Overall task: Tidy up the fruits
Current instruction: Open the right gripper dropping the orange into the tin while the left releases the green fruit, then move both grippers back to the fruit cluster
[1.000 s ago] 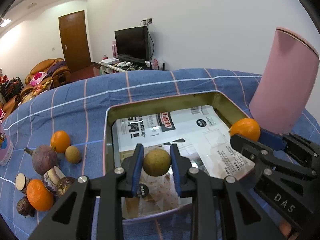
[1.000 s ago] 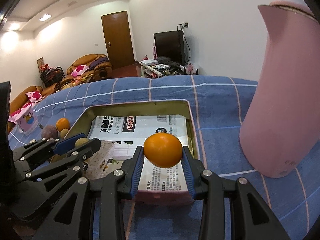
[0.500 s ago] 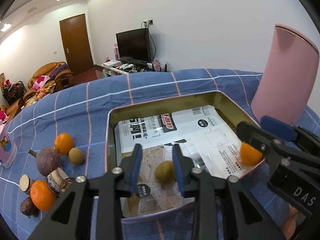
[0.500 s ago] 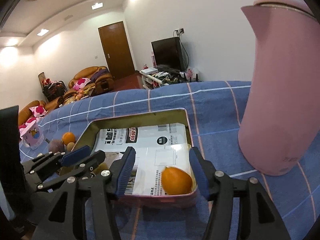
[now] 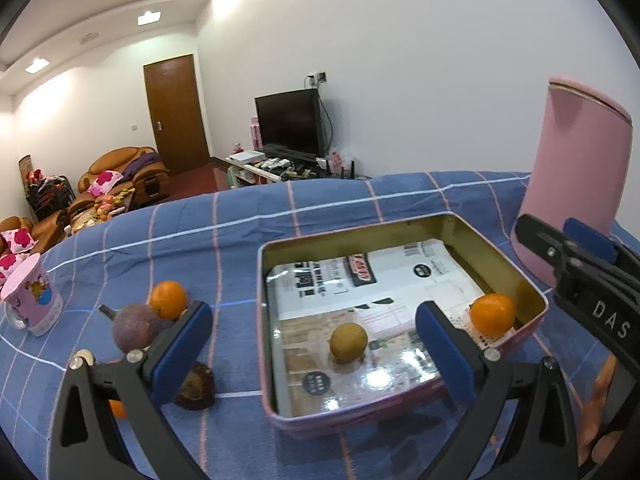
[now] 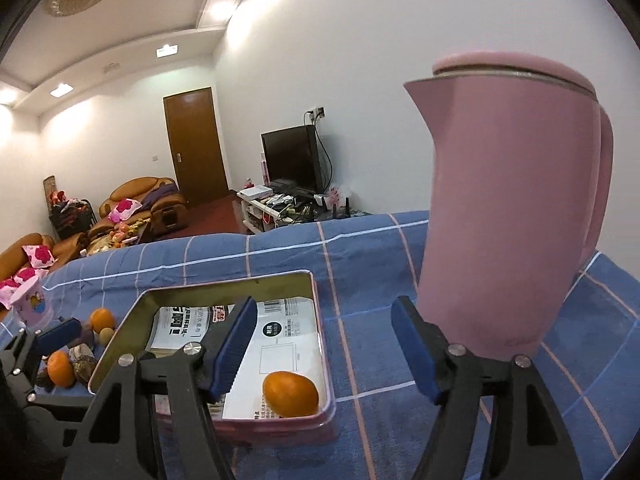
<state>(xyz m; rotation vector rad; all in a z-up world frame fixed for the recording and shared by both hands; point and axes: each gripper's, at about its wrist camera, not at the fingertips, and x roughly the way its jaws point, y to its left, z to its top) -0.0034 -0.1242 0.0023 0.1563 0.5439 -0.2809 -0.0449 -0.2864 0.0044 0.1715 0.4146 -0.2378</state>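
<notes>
A pink-rimmed metal tray (image 5: pixel 400 226) (image 6: pixel 325 360) lined with printed paper sits on the blue checked cloth. In it lie a small brown-green fruit (image 5: pixel 348 342) and an orange (image 5: pixel 492 314) (image 6: pixel 290 394) at the near right corner. My left gripper (image 5: pixel 316 344) hovers over the tray, its jaws opening wide, nothing pressed between them. My right gripper (image 6: pixel 322 350) stands above the tray's right edge, jaws opening, the orange loose below them. Left of the tray lie another orange (image 5: pixel 168 300) (image 6: pixel 101 319), a purple fruit (image 5: pixel 134 328) and a dark husked one (image 5: pixel 196 388).
A tall pink kettle (image 5: pixel 576 184) (image 6: pixel 516 208) stands close to the tray's right side. A pink printed cup (image 5: pixel 30 294) (image 6: pixel 30 300) stands at the cloth's far left. Beyond the table are sofas, a door and a television.
Both grippers let go: the brown-green fruit and the orange dropped into the tray, both jaw pairs spread wide, and both grippers rose and drew back a little.
</notes>
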